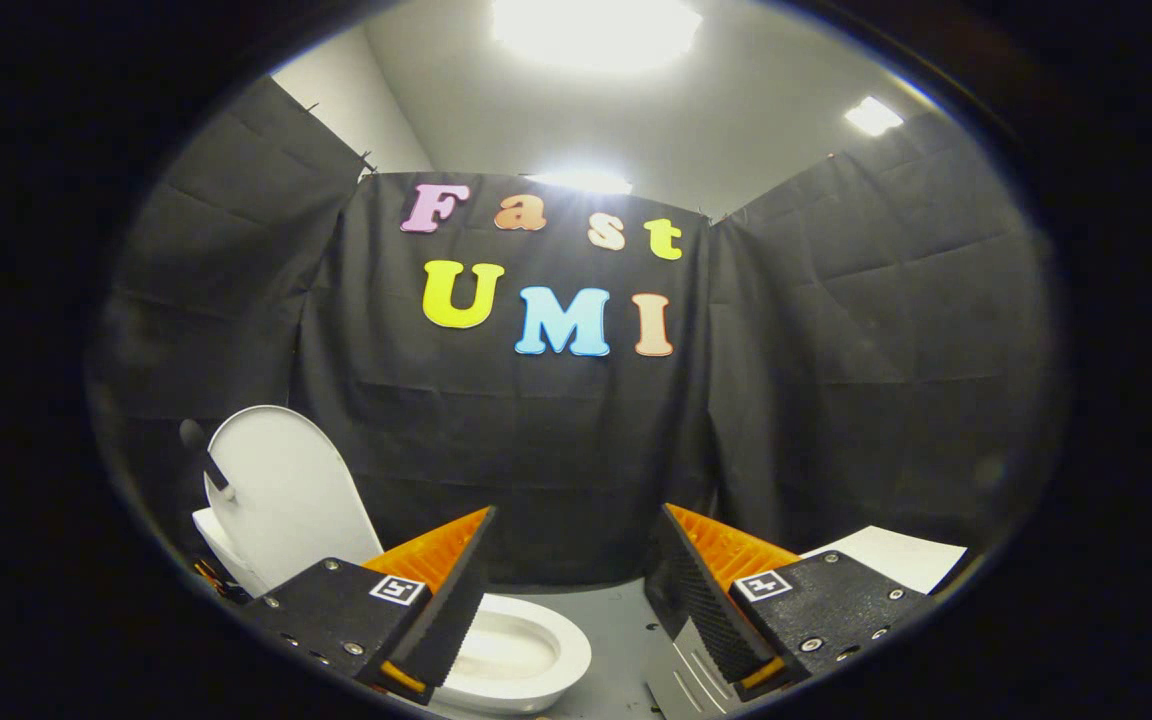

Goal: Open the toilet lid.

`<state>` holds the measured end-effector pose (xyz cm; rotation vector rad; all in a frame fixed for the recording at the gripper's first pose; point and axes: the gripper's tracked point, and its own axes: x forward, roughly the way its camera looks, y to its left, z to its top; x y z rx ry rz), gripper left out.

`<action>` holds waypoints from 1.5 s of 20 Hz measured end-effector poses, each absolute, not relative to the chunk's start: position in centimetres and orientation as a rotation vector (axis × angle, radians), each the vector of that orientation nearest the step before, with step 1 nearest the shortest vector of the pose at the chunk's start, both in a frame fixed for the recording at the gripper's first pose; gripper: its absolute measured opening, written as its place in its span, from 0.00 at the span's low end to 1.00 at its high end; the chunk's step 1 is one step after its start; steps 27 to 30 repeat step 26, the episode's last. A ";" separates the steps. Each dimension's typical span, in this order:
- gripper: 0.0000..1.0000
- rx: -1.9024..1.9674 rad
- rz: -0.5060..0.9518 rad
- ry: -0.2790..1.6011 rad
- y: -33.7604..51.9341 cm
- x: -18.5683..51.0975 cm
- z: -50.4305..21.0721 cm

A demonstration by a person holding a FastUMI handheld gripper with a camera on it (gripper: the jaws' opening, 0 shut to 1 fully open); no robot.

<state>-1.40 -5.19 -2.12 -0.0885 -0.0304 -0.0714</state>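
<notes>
step: lid (281,490) stands upright, toilet (516,650) open, task looks done | gripper (566,590): wide apart, holds nothing | next: only draw away

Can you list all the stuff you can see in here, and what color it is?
lid: one, white, standing up behind the bowl, beyond the left finger.
bowl: one, white, open, partly behind the left finger.
handle: one, dark, sticking out by the lid's far edge.
sheet: one, white, flat, beyond the right finger.
floor: one, grey, between the fingers.
cloth wall: black, hanging all around the back.
ceiling lights: three, bright white, overhead.
gripper: one, fingers spread apart, holding nothing.
</notes>
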 end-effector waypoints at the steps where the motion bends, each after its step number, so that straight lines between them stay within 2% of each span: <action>1: 0.96 -0.068 -0.098 -0.043 -5.8 -1.5 -1.6; 6: 0.96 -0.010 -0.021 -0.036 -2.9 -1.0 -2.2; 16: 0.96 -0.055 0.027 -0.023 -1.8 -1.7 -2.0; 30: 0.96 -0.056 0.028 -0.019 -1.9 -1.6 -2.3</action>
